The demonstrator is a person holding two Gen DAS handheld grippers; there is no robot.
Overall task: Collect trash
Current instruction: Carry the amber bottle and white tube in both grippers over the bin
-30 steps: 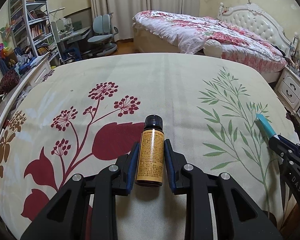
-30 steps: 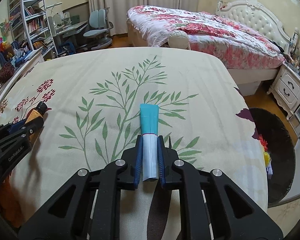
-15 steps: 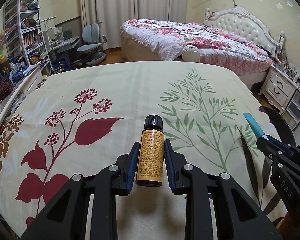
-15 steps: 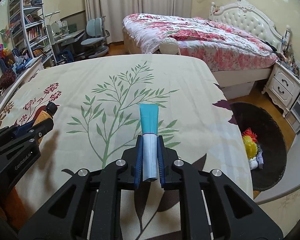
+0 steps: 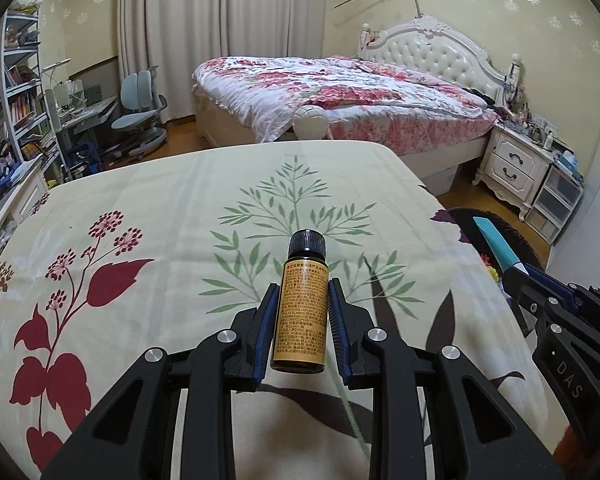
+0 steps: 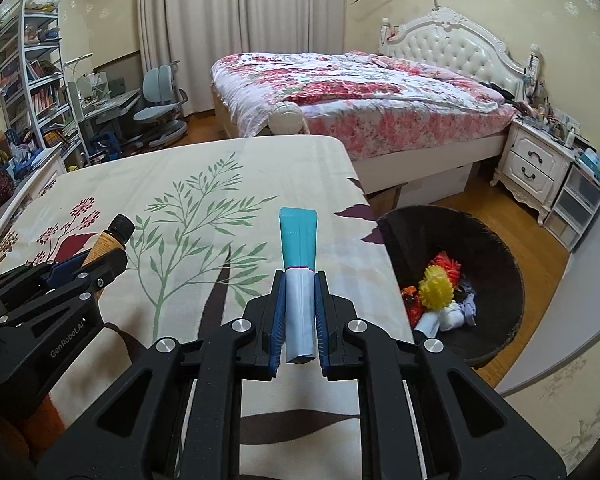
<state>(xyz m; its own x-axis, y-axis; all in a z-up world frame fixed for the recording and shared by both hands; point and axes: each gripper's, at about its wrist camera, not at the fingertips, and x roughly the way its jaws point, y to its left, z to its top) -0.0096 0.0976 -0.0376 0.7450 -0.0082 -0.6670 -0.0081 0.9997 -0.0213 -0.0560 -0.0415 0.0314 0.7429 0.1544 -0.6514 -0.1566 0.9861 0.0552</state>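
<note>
Left wrist view: the left gripper [image 5: 303,294] fingers clamp a small brown glass bottle with an orange label [image 5: 301,316] above the leaf-printed bedspread [image 5: 140,196], short of its right edge.

Right wrist view: the right gripper [image 6: 300,294] fingers pinch a flattened teal-and-white tube [image 6: 299,280] near the bedspread's edge; the dark round trash bin [image 6: 496,252] stands on open floor beyond.

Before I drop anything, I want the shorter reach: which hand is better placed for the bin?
Right. Its tongs, shut on the teal tube, sit beside the dark bin; the left tongs hold the brown bottle farther off.
</note>
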